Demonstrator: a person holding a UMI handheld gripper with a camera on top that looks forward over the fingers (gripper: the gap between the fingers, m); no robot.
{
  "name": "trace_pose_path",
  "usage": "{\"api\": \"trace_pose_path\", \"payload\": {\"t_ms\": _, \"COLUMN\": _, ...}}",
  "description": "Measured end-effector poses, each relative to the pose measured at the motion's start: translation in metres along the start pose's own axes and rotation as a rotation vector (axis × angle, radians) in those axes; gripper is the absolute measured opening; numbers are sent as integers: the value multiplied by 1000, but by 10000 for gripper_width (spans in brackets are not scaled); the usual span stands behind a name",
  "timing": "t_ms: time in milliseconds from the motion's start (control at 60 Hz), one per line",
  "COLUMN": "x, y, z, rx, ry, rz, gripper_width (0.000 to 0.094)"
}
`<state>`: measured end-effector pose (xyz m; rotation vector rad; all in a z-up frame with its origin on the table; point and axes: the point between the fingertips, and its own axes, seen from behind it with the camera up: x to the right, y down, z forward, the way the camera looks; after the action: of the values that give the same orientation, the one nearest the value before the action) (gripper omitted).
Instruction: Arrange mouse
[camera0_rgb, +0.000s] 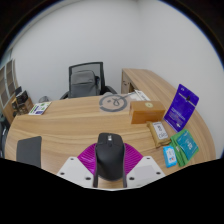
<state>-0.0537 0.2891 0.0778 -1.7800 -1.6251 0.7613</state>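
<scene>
A black computer mouse (109, 155) sits between my gripper's (110, 163) two fingers, its front pointing away over the wooden table (80, 120). The magenta pads (89, 158) press against both of its sides. The gripper is shut on the mouse and holds it near the table's front edge. The mouse's rear end is hidden at the base of the fingers.
A black mouse mat (29, 150) lies to the left. To the right are a brown box (158, 131), a purple box (182, 105) and teal packets (183, 146). A coiled cable (111, 103) and a black chair (86, 80) lie beyond.
</scene>
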Motion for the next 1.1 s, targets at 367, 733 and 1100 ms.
{"api": "trace_pose_path", "payload": {"t_ms": 367, "x": -200, "y": -101, "z": -91, "rx": 140, "ry": -171, "rz": -74, "gripper_width": 320}}
{"api": "trace_pose_path", "payload": {"t_ms": 733, "x": -405, "y": 24, "z": -63, "rx": 24, "ry": -289, "rz": -190, "gripper_width": 324}}
{"api": "trace_pose_path", "payload": {"t_ms": 1100, "x": -411, "y": 118, "z": -5, "rx": -53, "ry": -194, "rz": -235, "gripper_width": 357}}
